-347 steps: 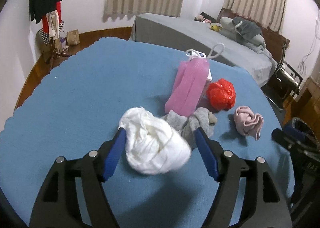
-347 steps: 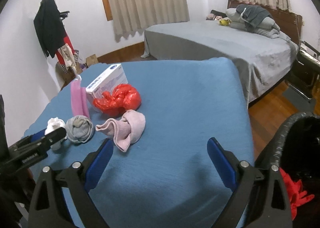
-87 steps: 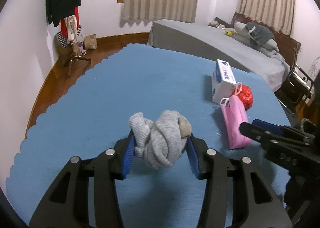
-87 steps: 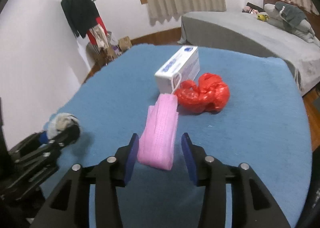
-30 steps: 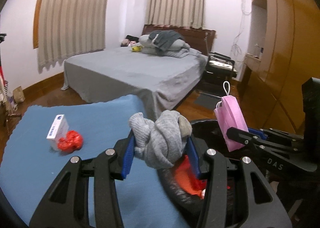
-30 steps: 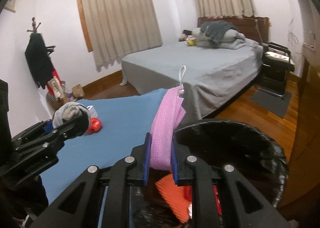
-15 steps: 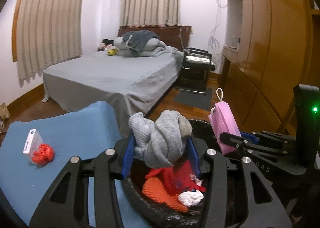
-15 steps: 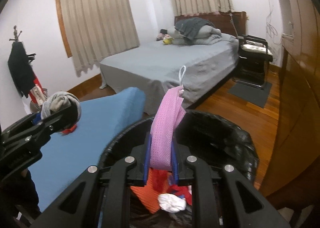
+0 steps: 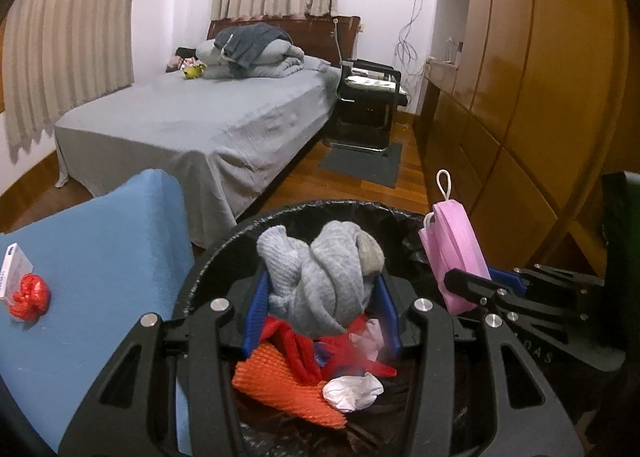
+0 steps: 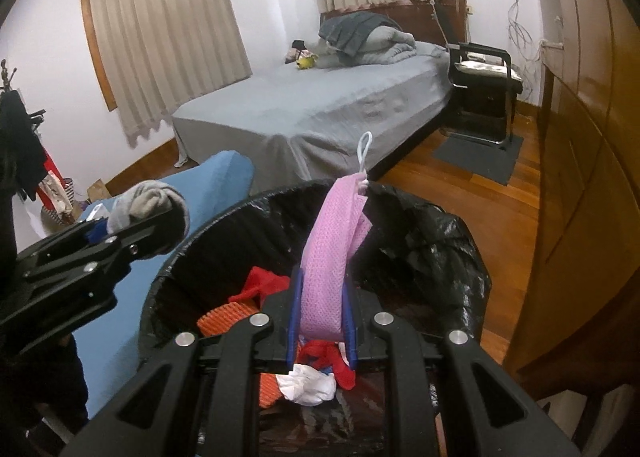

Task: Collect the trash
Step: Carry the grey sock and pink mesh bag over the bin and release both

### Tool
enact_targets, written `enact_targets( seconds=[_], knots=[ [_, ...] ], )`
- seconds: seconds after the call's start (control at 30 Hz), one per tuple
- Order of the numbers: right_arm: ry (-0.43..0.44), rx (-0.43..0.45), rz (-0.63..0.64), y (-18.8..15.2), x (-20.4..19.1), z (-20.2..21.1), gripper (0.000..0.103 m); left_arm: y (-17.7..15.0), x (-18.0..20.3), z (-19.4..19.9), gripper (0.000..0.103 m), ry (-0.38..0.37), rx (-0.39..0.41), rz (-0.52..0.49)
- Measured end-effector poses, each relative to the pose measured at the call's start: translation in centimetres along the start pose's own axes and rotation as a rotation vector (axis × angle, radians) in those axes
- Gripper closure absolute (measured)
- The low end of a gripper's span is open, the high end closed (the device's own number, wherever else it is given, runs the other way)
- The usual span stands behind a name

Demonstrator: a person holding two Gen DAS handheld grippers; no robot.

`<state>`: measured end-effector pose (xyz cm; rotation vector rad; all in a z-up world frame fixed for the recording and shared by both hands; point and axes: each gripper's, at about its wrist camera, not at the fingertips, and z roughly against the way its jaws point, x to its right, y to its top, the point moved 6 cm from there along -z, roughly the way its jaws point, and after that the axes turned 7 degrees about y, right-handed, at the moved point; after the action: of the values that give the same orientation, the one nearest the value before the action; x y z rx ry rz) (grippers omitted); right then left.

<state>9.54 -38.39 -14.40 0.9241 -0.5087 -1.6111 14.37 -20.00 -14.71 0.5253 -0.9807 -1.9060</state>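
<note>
A bed [image 9: 192,125] with a grey sheet fills the back of the room, folded bedding piled at its head; a wooden wardrobe [image 9: 532,97] runs down the right side; a black chair [image 9: 368,109] stands between the two on the wooden floor. The worktop [image 9: 100,257], covered in blue cloth, sits at the left, its corner just beside the bin; a white box [image 9: 14,271] and a red crumpled bag [image 9: 30,295] lie touching each other near its left edge. The bin [image 9: 224,245], lined with a black bag, stands below both grippers; inside it lie an orange net [image 9: 280,385], red scraps [image 10: 264,281] and a white crumpled wad [image 9: 352,389].

The left gripper [image 9: 322,311] hangs over the bin's mouth; its fingers [image 9: 256,309] stand at a middling width, pressed on either side of a grey knotted sock [image 9: 320,277], which is clear of the trash beneath. The right gripper [image 10: 322,323] is also above the bin, to the right of the left one; its fingers [image 10: 294,317] are narrow, pinching the lower end of a pink face mask [image 10: 334,253], which stands upright from them with its white ear loop [image 10: 364,157] sticking up at the top.
</note>
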Motion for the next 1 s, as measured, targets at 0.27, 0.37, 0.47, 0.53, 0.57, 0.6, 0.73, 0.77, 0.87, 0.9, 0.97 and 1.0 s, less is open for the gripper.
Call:
enact_targets(
  seconds=[0.27,0.37,0.47,0.53,0.57,0.6,0.73,0.77,0.87,0.9,0.97,1.0],
  knots=[
    [-0.011,-0.018,-0.011,-0.6,1.1,-0.6,0.079,-0.3,0.2,-1.9,0.044,-0.037,-0.056,0.007],
    [-0.015,-0.021,-0.013,-0.7,1.3,-0.7,0.072,0.0,0.4,-2.0,0.039,-0.036,-0.048,0.009],
    [-0.021,-0.018,-0.012,-0.8,1.3,-0.7,0.062,0.2,0.3,-1.8,0.034,-0.025,-0.037,0.013],
    [-0.026,-0.016,-0.013,-0.7,1.3,-0.7,0.056,0.4,0.0,-1.5,0.033,-0.017,-0.031,0.017],
    [-0.027,-0.015,-0.013,-0.8,1.3,-0.6,0.054,0.5,-0.3,-1.3,0.032,-0.011,-0.026,0.019],
    [-0.031,-0.012,-0.012,-0.7,1.3,-0.6,0.048,0.6,-0.6,-1.1,0.032,-0.004,-0.022,0.023],
    [-0.048,0.008,0.002,-0.4,1.0,0.0,0.024,1.0,-2.0,-0.3,0.026,0.026,-0.004,0.046],
    [-0.051,0.012,0.004,-0.3,0.9,0.2,0.02,1.1,-2.6,0.1,0.024,0.037,0.0,0.053],
    [-0.056,0.025,0.014,0.1,0.4,0.6,0.006,1.2,-3.9,1.0,0.019,0.064,0.01,0.068],
    [-0.055,0.031,0.018,0.3,0.1,0.8,0.006,1.2,-4.4,1.3,0.018,0.074,0.013,0.072],
    [-0.045,0.037,0.026,0.6,-0.4,1.0,0.006,1.3,-5.5,2.2,0.016,0.099,0.022,0.086],
    [-0.043,0.04,0.031,0.8,-0.8,1.1,0.006,1.3,-6.0,2.6,0.016,0.105,0.025,0.093]
  ],
)
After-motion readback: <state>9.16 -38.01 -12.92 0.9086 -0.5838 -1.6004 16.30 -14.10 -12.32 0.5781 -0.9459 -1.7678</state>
